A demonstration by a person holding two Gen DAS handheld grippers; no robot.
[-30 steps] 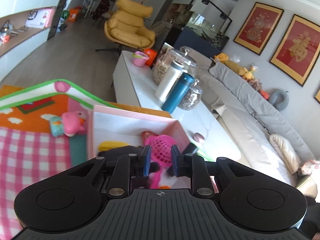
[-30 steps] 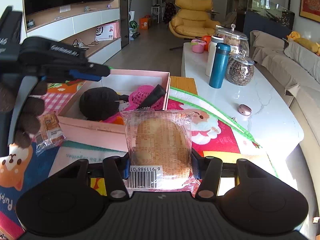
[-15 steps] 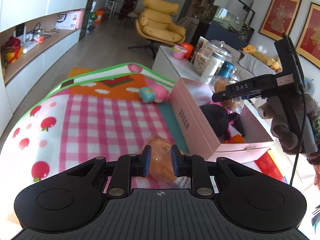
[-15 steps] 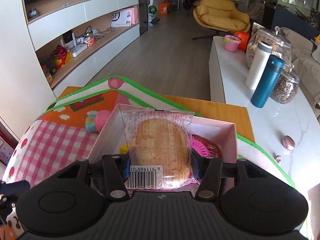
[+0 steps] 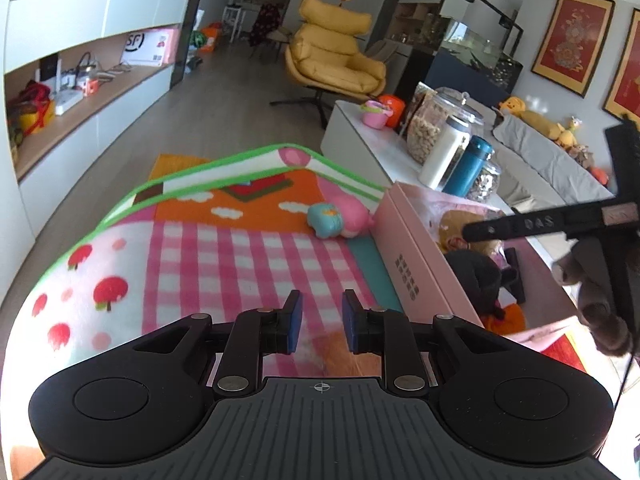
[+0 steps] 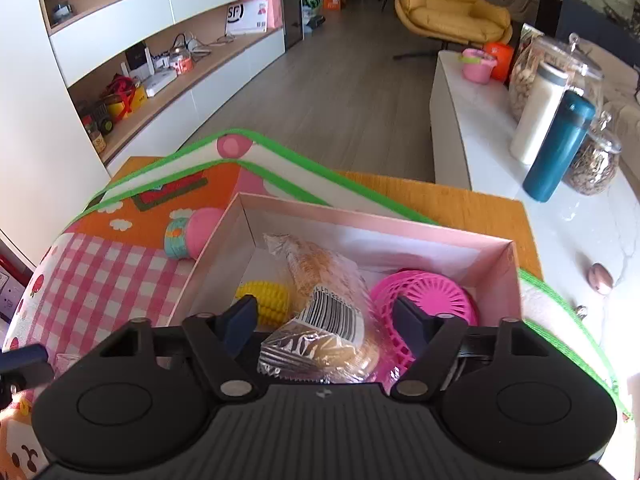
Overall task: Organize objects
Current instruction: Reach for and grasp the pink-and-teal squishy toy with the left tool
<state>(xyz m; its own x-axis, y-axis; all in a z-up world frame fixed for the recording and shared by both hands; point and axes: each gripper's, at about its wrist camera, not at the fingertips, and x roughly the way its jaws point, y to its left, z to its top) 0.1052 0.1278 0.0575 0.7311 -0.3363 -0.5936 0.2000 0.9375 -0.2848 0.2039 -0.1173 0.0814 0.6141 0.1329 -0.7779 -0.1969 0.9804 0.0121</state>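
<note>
A pink box [image 6: 492, 258] sits on the colourful play mat [image 5: 224, 248]. In the right wrist view my right gripper [image 6: 326, 318] is open above the box, and a wrapped bread packet [image 6: 324, 292] lies loose in the box between a yellow corn toy [image 6: 266, 300] and a pink fan [image 6: 424, 304]. In the left wrist view my left gripper [image 5: 320, 322] is open and empty over the pink checked mat, left of the box [image 5: 412, 264]. A pink and teal toy [image 5: 340, 220] lies on the mat by the box's far corner.
A white marble table [image 6: 492, 152] to the right holds glass jars [image 6: 532, 76], a white bottle [image 6: 538, 114] and a teal bottle [image 6: 560, 148]. A yellow armchair [image 5: 336, 60] stands on the wooden floor beyond. Shelves [image 5: 80, 92] run along the left wall.
My right gripper has opened and let the bread packet drop into the pink box. My left gripper has moved over the checked mat; the orange packet seen between its fingers is out of view.
</note>
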